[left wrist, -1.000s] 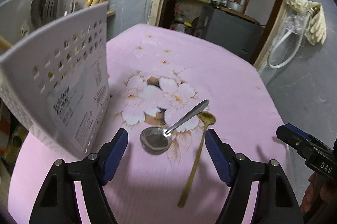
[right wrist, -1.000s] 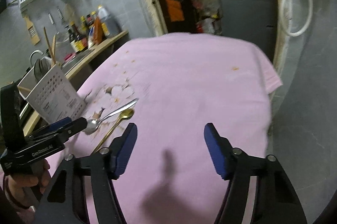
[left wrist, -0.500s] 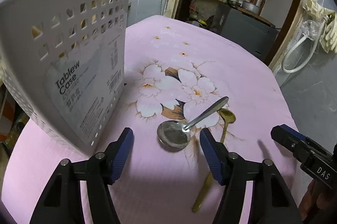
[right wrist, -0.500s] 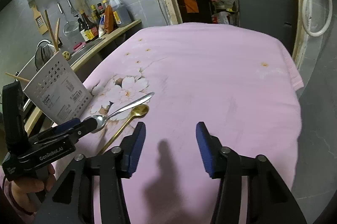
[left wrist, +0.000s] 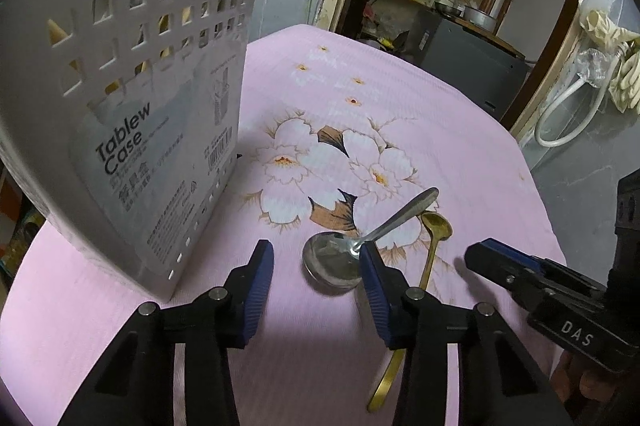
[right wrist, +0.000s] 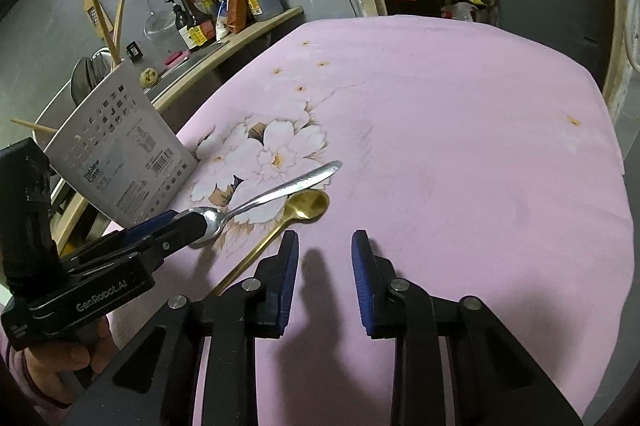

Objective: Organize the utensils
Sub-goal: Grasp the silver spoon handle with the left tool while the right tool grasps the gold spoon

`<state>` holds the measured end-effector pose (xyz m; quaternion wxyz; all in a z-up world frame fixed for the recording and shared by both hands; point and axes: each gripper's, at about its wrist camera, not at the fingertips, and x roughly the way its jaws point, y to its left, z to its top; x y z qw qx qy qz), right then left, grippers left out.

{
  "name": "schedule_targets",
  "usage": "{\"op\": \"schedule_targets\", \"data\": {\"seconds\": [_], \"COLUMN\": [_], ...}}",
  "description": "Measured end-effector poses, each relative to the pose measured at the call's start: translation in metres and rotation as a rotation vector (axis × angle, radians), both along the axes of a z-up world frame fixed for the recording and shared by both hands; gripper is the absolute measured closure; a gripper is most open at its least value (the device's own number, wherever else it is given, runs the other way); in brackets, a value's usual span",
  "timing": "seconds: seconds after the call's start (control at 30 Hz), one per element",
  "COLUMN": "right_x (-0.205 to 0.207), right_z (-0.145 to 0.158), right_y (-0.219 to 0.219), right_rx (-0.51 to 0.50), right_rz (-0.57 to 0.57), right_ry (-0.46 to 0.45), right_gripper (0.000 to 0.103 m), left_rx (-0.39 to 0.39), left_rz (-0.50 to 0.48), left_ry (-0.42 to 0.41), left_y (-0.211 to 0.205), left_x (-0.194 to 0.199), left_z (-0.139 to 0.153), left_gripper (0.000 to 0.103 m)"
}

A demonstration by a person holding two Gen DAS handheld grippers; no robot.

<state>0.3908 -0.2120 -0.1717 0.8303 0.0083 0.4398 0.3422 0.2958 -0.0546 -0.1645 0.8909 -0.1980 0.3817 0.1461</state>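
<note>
Steel and brass: two spoons, one silver spoon (left wrist: 335, 258) crossing one gold spoon (left wrist: 435, 228), lie on the pink tablecloth (right wrist: 440, 129) beside one white cutlery basket (left wrist: 132, 113). Left gripper (left wrist: 316, 282) and right gripper (right wrist: 325, 274) both gape, empty.

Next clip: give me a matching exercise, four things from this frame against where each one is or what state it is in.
Things:
1. silver spoon
2. gold spoon
3. utensil basket
4. right gripper

Descriptions:
A. open, above bare cloth
B. upright at the table's left edge
C. bowl by the left gripper fingers
D. flat, beside the other spoon

Pairs: 1-C, 2-D, 3-B, 4-A
</note>
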Motion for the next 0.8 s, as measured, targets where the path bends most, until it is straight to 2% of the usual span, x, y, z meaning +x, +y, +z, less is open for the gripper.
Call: {"op": "schedule_targets", "data": {"seconds": [0.2, 0.37, 0.57, 0.8], "right_x": [0.004, 0.008, 0.007, 0.007], "right_z": [0.000, -0.001, -0.002, 0.000], "right_y": [0.009, 0.010, 0.022, 0.030], "right_rx": [0.010, 0.032, 0.007, -0.042], "right_rz": [0.017, 0.040, 0.065, 0.058], "right_ry": [0.015, 0.044, 0.051, 0.039], "right_gripper": [0.079, 0.079, 0.079, 0.079], "left_rx": [-0.008, -0.022, -0.038, -0.027], "left_rz": [-0.007, -0.021, -0.026, 0.009], "left_ry": [0.001, 0.002, -0.012, -0.036], "left_y": [0.001, 0.001, 0.003, 0.004], "left_x": [0.002, 0.002, 0.003, -0.001], "left_z": [-0.001, -0.003, -0.002, 0.003], "left_gripper": [0.074, 0.089, 0.095, 0.097]}}
